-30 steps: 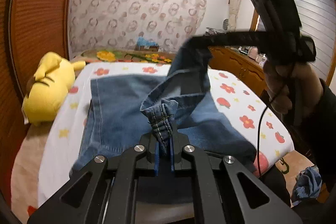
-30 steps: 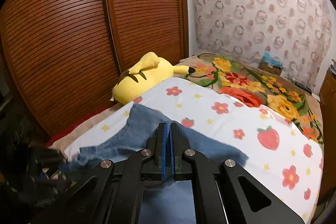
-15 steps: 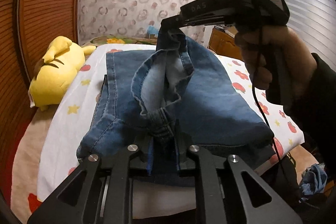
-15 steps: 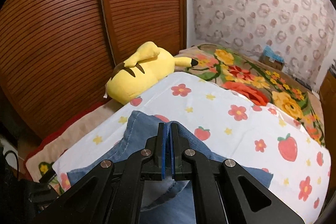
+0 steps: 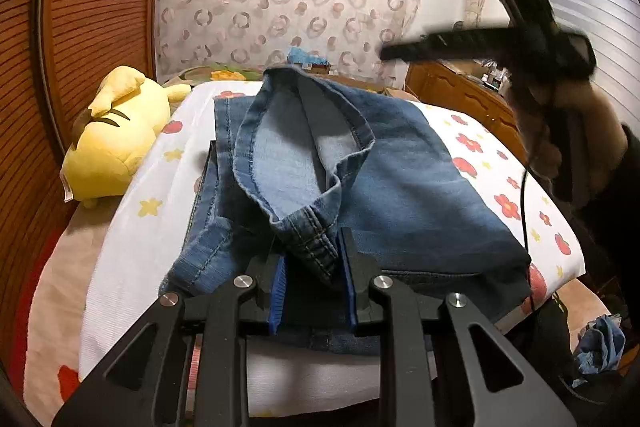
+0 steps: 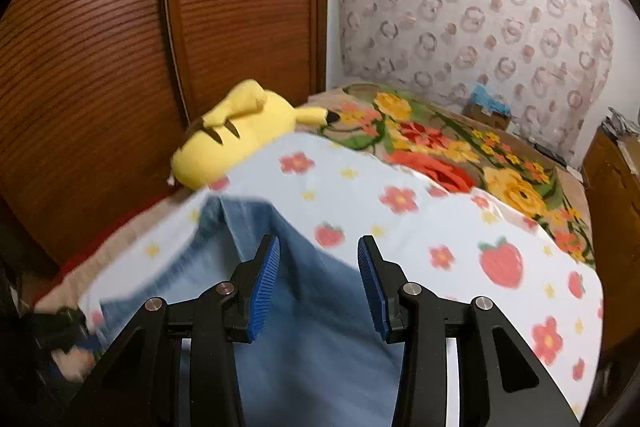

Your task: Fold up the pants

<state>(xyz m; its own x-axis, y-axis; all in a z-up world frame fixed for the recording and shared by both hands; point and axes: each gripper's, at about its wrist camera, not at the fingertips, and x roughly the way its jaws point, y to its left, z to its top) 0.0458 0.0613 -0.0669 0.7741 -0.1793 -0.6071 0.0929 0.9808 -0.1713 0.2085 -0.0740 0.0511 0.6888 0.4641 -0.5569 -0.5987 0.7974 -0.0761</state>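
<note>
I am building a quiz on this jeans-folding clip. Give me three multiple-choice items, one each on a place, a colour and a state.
1. Where does the plush toy lie?
A. beside the wooden wardrobe
B. on the jeans
C. on the floor

2. What colour are the claw pads?
A. red
B. blue
C. white

3. How stand the right claw's jaws?
A. shut on denim
B. shut on nothing
C. open

Answers:
1 A, the yellow plush toy lies by the slatted wardrobe.
2 B, blue pads.
3 C, the right claw has just opened over the jeans, pads apart.
</note>
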